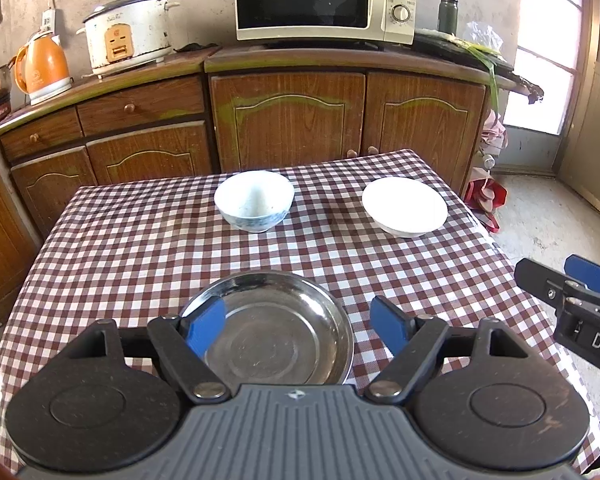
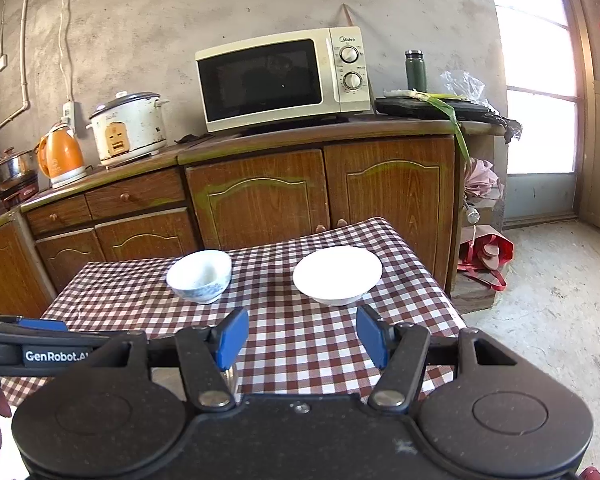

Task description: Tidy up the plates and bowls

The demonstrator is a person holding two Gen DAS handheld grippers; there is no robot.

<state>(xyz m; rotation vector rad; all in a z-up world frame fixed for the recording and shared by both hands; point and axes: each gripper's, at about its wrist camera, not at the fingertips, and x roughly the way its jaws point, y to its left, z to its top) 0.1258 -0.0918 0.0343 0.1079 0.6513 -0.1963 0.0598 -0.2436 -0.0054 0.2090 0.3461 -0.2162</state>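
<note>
On the red-and-white checked table point(image 1: 120, 248) lie a shallow steel dish point(image 1: 276, 332) near the front, a blue-patterned white bowl point(image 1: 254, 200) at the far middle and a plain white bowl point(image 1: 405, 206) at the far right. My left gripper point(image 1: 298, 320) hovers open over the steel dish, nothing between its pads. The right gripper point(image 1: 572, 296) shows at the right edge of this view. In the right wrist view my right gripper point(image 2: 302, 334) is open and empty, short of the patterned bowl point(image 2: 200, 276) and the white bowl point(image 2: 337, 274). The left gripper point(image 2: 40, 344) sits at its left.
Wooden cabinets point(image 1: 288, 120) stand right behind the table, bearing a microwave point(image 1: 324, 0), a rice cooker point(image 1: 128, 36), an orange kettle point(image 1: 44, 68) and a green flask point(image 1: 448, 14). Bare concrete floor point(image 2: 560, 300) and a bright doorway lie to the right.
</note>
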